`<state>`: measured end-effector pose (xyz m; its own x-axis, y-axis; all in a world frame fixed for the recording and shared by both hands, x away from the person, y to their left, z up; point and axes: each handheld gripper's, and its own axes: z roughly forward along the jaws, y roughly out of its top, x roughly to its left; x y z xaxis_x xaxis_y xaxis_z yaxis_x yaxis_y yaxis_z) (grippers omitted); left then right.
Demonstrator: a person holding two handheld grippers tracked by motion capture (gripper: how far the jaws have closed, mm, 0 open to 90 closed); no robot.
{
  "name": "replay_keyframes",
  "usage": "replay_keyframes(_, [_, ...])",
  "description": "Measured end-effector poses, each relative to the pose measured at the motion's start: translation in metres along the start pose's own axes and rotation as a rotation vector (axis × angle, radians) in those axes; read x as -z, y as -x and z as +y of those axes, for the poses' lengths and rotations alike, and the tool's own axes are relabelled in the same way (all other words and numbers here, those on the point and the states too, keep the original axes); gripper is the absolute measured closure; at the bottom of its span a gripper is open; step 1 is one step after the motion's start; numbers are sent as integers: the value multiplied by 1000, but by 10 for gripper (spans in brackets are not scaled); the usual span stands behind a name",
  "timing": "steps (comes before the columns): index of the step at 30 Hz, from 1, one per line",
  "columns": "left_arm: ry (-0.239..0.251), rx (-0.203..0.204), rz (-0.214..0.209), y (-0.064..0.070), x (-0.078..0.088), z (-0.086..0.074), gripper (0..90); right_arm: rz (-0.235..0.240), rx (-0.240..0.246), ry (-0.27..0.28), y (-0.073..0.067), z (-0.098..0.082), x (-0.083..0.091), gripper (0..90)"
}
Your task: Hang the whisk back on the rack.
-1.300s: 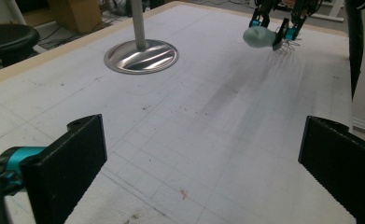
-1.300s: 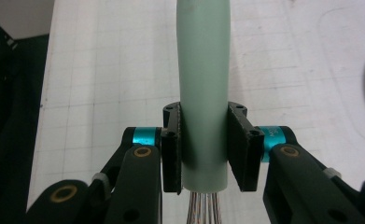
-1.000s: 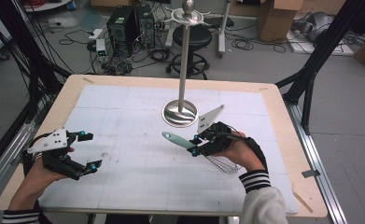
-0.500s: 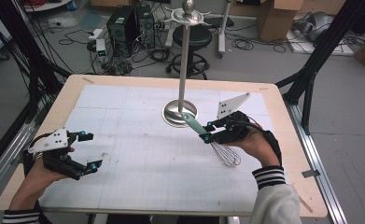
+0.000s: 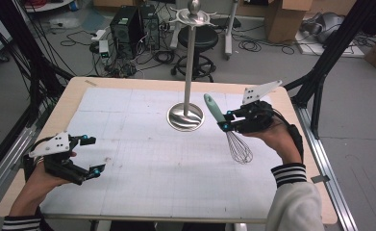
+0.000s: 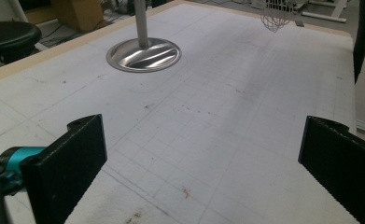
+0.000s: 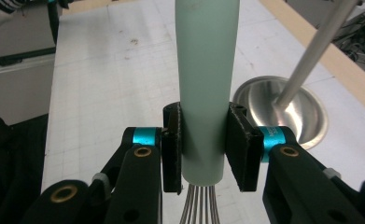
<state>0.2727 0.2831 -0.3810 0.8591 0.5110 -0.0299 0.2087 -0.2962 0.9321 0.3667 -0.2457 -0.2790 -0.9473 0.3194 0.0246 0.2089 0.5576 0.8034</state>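
My right claw, right of centre in the high view, pinches the mint-handled wire whisk, wires down. My left claw, lower left, stands spread, holding nothing.

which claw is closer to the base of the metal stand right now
Right. The right claw, gripping the whisk, sits just beside the stand base; the left claw hangs open near the table's front-left edge.

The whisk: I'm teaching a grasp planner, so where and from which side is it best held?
Grip the whisk by its straight mint handle, low near the wires, pads squeezing its two opposite sides, as the right hand-held gripper does; the wire cage would flex.
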Motion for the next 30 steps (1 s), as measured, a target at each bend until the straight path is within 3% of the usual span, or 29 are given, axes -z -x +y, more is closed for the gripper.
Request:
replay_keyframes(16, [-7, 2, 3, -2, -1, -1, 17, -24, -35, 71, 31, 19, 34, 695])
replay_keyframes(30, [-6, 4, 15, -2, 1, -1, 17, -36, -33, 106, 58, 51, 51, 695])
